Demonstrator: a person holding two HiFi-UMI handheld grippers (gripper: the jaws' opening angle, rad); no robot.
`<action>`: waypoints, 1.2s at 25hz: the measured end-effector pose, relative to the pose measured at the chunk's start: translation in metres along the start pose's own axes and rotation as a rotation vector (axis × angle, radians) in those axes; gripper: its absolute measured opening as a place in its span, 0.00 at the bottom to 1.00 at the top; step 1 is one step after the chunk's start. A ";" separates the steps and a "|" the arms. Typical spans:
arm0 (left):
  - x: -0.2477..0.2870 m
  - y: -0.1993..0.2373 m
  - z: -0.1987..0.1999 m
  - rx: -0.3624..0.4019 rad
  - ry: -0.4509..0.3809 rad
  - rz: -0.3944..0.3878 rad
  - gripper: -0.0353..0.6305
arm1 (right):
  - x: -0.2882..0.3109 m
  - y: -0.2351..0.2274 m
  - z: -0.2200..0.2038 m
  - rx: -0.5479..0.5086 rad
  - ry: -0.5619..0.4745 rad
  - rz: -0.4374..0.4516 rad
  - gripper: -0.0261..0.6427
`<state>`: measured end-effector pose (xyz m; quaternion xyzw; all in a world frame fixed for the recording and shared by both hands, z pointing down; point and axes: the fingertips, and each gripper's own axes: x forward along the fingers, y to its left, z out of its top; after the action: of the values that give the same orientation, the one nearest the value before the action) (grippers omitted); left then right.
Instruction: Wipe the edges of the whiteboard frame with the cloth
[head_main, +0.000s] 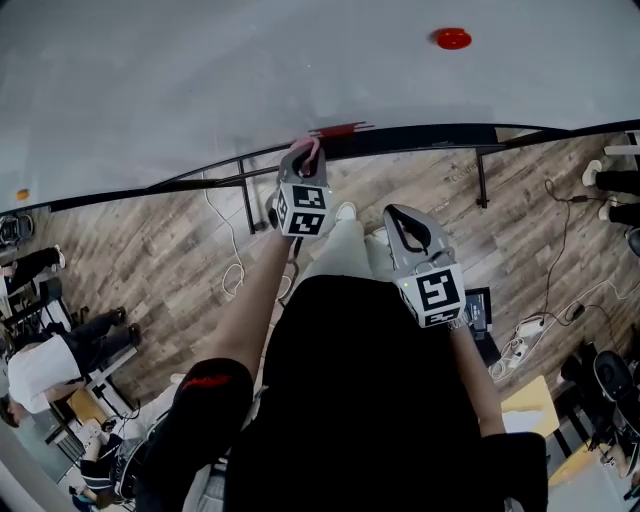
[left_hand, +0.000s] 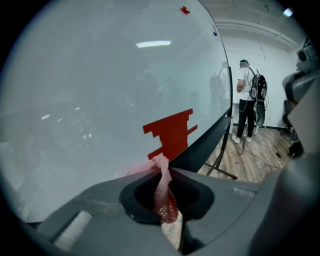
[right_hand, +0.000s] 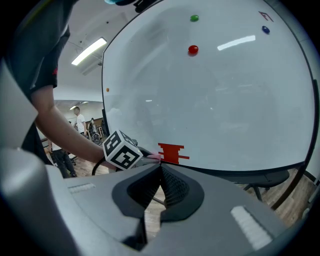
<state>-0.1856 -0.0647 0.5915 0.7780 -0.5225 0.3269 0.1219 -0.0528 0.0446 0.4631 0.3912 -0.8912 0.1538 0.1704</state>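
Pink mesh cloth (left_hand: 167, 200), pinched in my left claw (left_hand: 161, 169), meets the whiteboard's long black bottom frame edge (left_hand: 202, 145), which runs left-right. My right claw (right_hand: 160, 172), clenched empty, hangs nearer me.

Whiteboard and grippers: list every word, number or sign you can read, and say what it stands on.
No words or numbers can be read.
Whiteboard: red blocky mark, unreadable.
Small red mark near its top edge: too small to read.
Left marker cube, right marker cube: black-and-white square patterns, no text.
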 end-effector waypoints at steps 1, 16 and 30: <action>0.001 -0.002 0.001 0.005 -0.002 -0.013 0.09 | 0.001 0.000 0.000 0.001 0.002 -0.009 0.04; 0.010 -0.027 0.010 0.093 0.012 -0.158 0.09 | 0.020 0.002 0.031 0.035 -0.035 -0.149 0.04; 0.012 -0.032 0.011 0.124 0.017 -0.229 0.09 | 0.037 0.008 0.040 0.046 -0.059 -0.226 0.04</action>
<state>-0.1497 -0.0658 0.5956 0.8358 -0.4079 0.3491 0.1146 -0.0898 0.0098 0.4419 0.4974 -0.8423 0.1422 0.1512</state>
